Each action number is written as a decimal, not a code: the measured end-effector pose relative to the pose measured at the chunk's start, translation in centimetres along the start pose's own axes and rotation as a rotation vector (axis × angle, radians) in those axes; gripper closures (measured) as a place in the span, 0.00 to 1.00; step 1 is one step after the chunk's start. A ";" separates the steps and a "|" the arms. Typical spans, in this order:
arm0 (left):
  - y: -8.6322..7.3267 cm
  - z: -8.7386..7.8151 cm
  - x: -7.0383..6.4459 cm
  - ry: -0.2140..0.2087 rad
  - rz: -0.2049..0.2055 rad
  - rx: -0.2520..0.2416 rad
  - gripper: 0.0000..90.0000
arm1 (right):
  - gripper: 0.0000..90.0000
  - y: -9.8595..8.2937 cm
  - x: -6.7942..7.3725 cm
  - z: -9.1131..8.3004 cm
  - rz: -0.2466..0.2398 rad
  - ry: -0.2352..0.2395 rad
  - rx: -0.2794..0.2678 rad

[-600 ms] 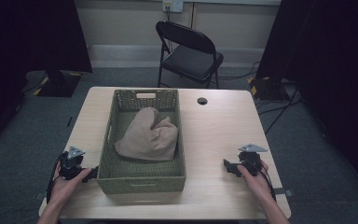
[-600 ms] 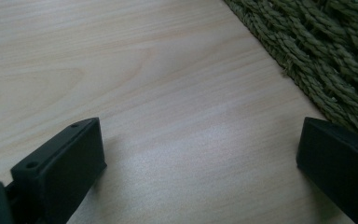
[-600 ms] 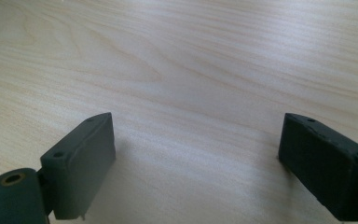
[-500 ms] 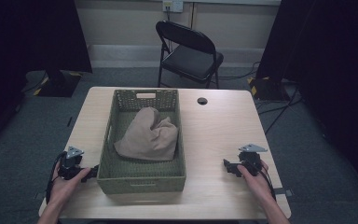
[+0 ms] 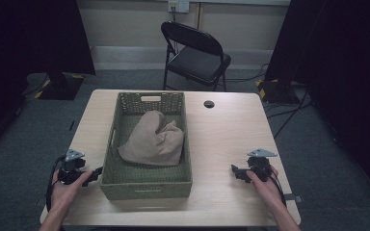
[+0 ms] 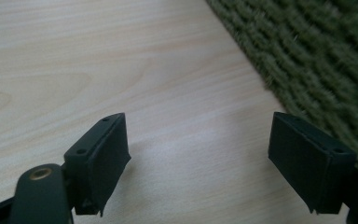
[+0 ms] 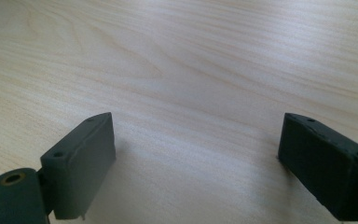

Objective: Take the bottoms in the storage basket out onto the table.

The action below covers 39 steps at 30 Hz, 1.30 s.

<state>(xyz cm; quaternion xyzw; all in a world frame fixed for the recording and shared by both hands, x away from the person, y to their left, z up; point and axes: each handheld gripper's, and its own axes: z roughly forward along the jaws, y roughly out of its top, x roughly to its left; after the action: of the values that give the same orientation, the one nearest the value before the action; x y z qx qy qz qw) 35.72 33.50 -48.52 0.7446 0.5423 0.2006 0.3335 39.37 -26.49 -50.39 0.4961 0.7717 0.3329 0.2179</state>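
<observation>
The desk [image 5: 221, 144] is topped by a green woven basket [image 5: 147, 180], tan cloth [image 5: 154, 139] bunched inside at center. Left gripper [image 5: 94, 174] is parked at 8 o'clock beside it, right gripper [image 5: 236, 172] at 4 o'clock, both jaws spread wide, nothing gripped

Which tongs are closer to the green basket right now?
Left. The left tongs sit on the table right beside the green basket, near its near-left corner, jaws open. The right tongs rest well off to its right, bare tabletop between them, also open.
</observation>
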 end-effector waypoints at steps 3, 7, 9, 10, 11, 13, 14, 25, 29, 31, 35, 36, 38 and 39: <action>0.3 -0.3 -0.1 -0.015 -0.011 -0.028 0.22 | 0.11 0.0 0.0 0.0 0.000 0.001 0.000; 0.6 -1.0 -0.3 -0.017 -0.011 -0.077 0.24 | 0.12 0.0 0.0 0.0 0.000 0.001 0.000; 0.8 -1.3 -0.3 -0.035 -0.021 -0.093 0.24 | 0.11 0.0 0.0 0.0 0.000 0.001 0.000; 0.8 -1.5 -0.3 -0.037 -0.019 -0.101 0.24 | 0.11 0.0 0.0 0.0 0.000 0.001 0.000; 0.9 -1.7 -0.3 -0.031 -0.022 -0.112 0.24 | 0.11 0.0 0.0 0.0 0.000 0.000 0.000; 1.1 -2.0 -0.3 -0.024 -0.024 -0.129 0.25 | 0.12 0.0 0.0 0.0 0.000 0.000 0.000; 1.2 -2.1 -0.3 -0.025 -0.025 -0.132 0.25 | 0.12 0.0 0.0 0.0 0.000 0.000 0.000; 2.6 -4.0 -0.9 -0.028 -0.041 -0.179 0.28 | 0.12 0.0 0.0 0.0 0.000 0.000 0.000; 3.1 -4.6 -1.1 -0.026 -0.043 -0.193 0.28 | 0.12 0.0 0.0 0.0 0.001 -0.002 0.000; 3.4 -4.9 -1.2 -0.025 -0.038 -0.196 0.28 | 0.12 0.0 0.0 0.0 0.001 -0.002 0.000; 4.1 -5.7 -1.6 -0.031 -0.038 -0.221 0.28 | 0.12 0.0 0.0 0.0 0.001 -0.002 0.000; 4.2 -5.9 -1.6 -0.034 -0.035 -0.228 0.28 | 0.12 0.0 0.0 0.0 0.001 -0.002 0.000; 4.5 -6.2 -1.8 -0.036 -0.028 -0.240 0.28 | 0.12 0.0 0.0 0.0 0.002 -0.002 0.000; 4.6 -6.4 -2.0 -0.041 -0.031 -0.250 0.28 | 0.12 0.0 0.0 0.0 0.002 -0.002 0.000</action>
<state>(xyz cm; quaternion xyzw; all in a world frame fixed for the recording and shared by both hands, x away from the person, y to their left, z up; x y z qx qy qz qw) 33.93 32.56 -40.65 0.6929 0.5174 0.2460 0.4377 39.34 -26.47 -50.39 0.4970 0.7711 0.3328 0.2185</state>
